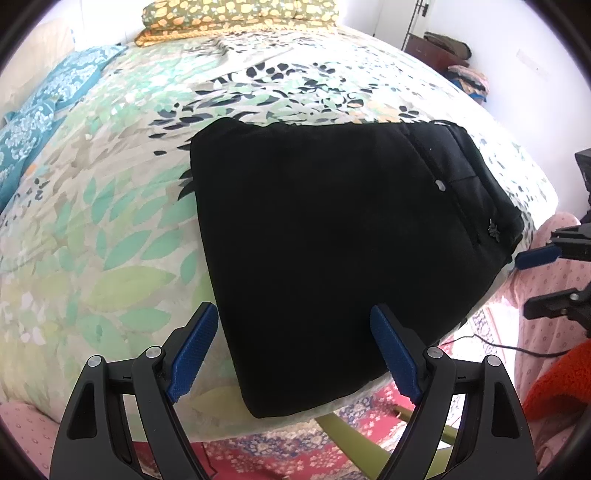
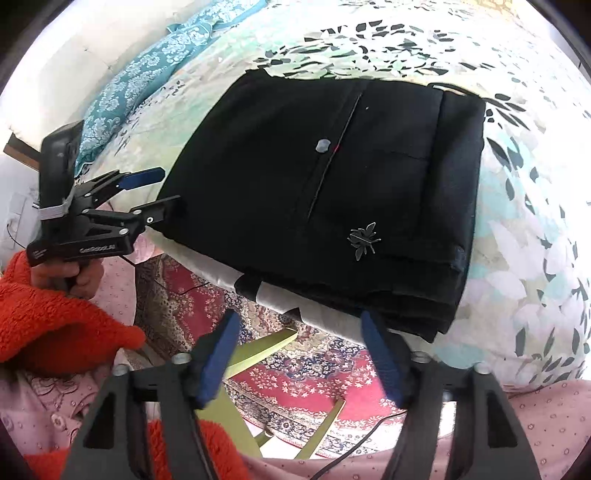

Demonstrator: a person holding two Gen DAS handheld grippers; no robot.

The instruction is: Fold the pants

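The black pants (image 1: 332,236) lie folded into a thick rectangle near the corner of the bed; they also show in the right wrist view (image 2: 332,192), with a grey button and a small metal insect emblem (image 2: 364,240) on top. My left gripper (image 1: 295,347) is open and empty, its blue pads just above the near edge of the fold. My right gripper (image 2: 299,347) is open and empty, held off the bed's edge below the waistband side. The left gripper also shows in the right wrist view (image 2: 155,192), open beside the pants.
The bed carries a leaf-print cover (image 1: 110,229), teal pillows (image 1: 33,122) and a yellow patterned pillow (image 1: 240,14). Below the bed edge are a red patterned rug (image 2: 295,380), a green stool (image 2: 236,369) and a black cable (image 2: 354,450). A dark cabinet (image 1: 436,51) stands at the far right.
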